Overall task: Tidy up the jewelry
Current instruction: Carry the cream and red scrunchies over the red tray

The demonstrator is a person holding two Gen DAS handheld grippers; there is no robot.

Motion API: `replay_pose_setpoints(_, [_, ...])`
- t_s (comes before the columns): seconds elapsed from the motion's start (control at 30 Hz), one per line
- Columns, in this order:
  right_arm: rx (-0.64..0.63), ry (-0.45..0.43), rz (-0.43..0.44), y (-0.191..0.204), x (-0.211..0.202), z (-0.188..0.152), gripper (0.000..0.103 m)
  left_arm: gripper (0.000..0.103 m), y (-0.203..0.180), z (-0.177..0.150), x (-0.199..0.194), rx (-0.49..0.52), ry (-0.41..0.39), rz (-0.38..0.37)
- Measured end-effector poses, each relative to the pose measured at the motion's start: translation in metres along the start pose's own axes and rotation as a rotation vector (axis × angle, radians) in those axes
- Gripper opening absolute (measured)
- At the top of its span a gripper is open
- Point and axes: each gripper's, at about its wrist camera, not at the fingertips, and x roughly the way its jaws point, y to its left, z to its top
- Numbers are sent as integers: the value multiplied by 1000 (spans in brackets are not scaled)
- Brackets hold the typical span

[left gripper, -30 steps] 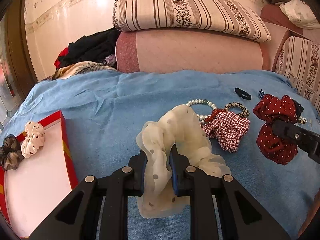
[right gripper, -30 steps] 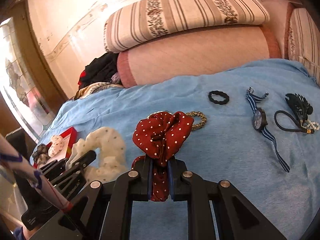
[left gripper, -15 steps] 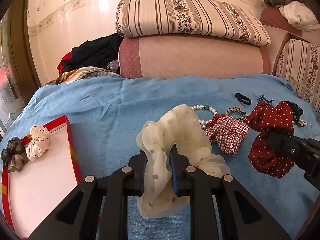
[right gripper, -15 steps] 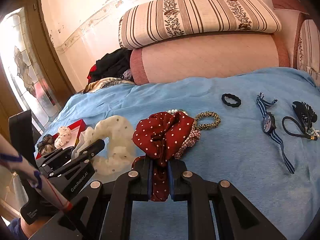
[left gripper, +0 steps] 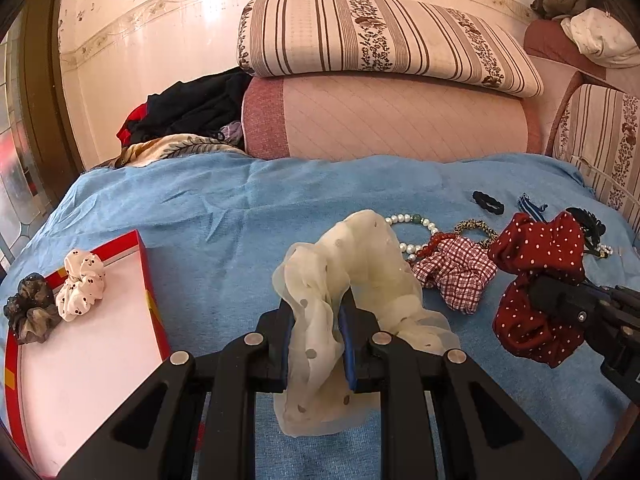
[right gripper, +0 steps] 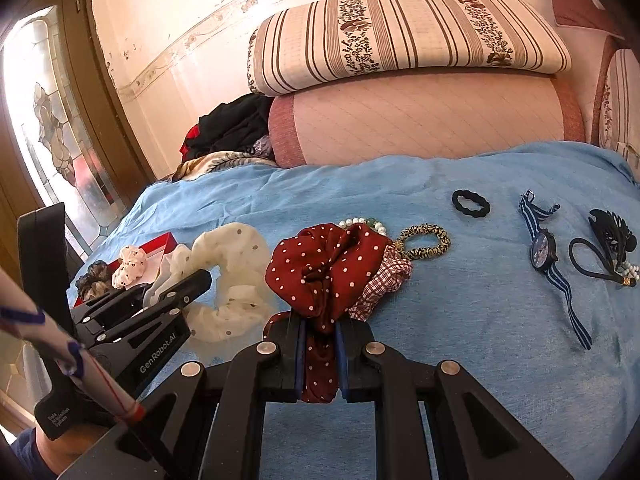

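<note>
My left gripper point(left gripper: 316, 330) is shut on a cream dotted scrunchie point(left gripper: 352, 264), which hangs lifted over the blue bedspread. My right gripper point(right gripper: 320, 346) is shut on a dark red polka-dot scrunchie point(right gripper: 324, 264), also seen at the right of the left wrist view as the red scrunchie point(left gripper: 536, 248). A red-rimmed tray point(left gripper: 152, 304) lies at the left, holding a brown scrunchie point(left gripper: 30, 312) and a white cherry-print scrunchie point(left gripper: 82, 280). A red checked scrunchie point(left gripper: 456, 272), a pearl bracelet point(left gripper: 408, 222) and a leopard-print hair tie point(right gripper: 426, 240) lie between the grippers.
On the blue bedspread point(right gripper: 460, 320) further right lie a black hair tie point(right gripper: 470, 202), a striped-band watch point(right gripper: 544, 252), and a black clip with a cord point(right gripper: 608, 236). Pillows point(left gripper: 384, 36) and a bolster point(left gripper: 392, 120) close the back; dark clothes point(left gripper: 188, 112) are piled at the back left.
Both views have shifted slightly: the tray and the loose items sit a little nearer the centre and lower than a second ago. Both grips are unchanged.
</note>
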Motion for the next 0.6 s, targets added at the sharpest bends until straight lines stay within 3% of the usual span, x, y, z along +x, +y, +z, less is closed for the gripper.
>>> replay_pose_setpoints(0.37, [-1,-15,8,9,-11,-3,14,19,13,7,-22,-20,-35,12])
replay_pose_setpoints(0.6, [-3,-21,22,38,-22,-10,14,19,40,8,-39,-63,-53,24])
